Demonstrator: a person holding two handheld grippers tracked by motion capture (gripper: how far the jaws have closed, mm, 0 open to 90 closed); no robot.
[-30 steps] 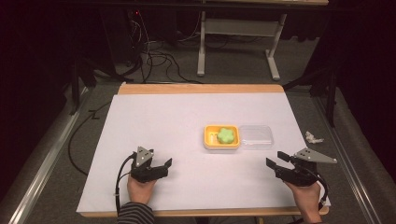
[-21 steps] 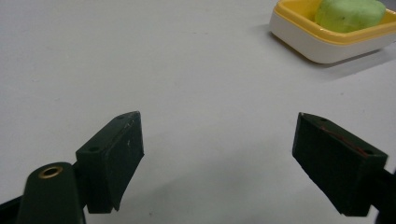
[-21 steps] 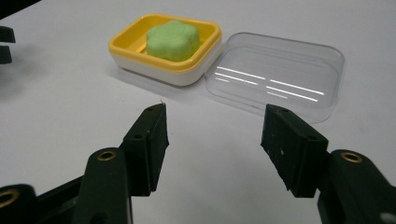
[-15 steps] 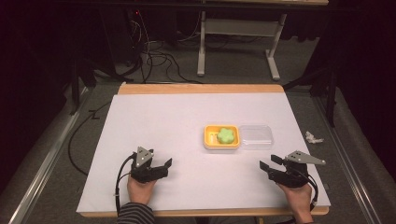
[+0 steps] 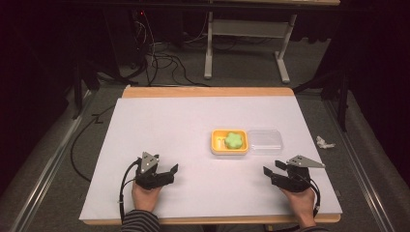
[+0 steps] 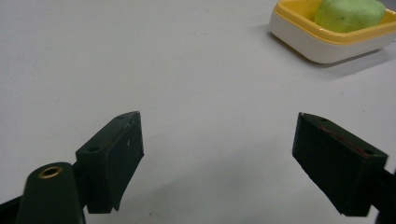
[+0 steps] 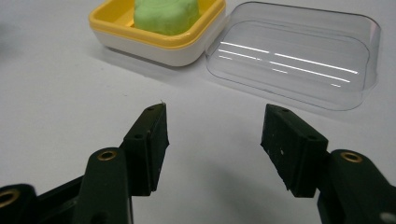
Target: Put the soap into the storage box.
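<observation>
A yellow soap dish with a white underside is seen on the white table, right of centre, and a green flower-shaped soap lies inside it. Just to the right of the dish, seemingly touching its edge, a clear plastic lid rests on the table. In the left gripper view the dish is cut off by the top and right edges, so that only part of the soap is shown. In the right gripper view the dish and soap are cropped at the top, while the lid is seen almost whole, with light streaks across it.

The right gripper is held near the front edge at the right, near of the lid and apart from it; its jaws are seen spread with nothing between them, though narrower than the other pair. The left gripper is held near the front edge at the left, well apart from the dish; its jaws stand wide with bare table between them. Both hands are partly cut off by the bottom edge, a striped sleeve being visible on the left one. A small crumpled white scrap lies off the table at the right; what it is cannot be made out. Cables and a desk frame on the far floor are lost in darkness.
</observation>
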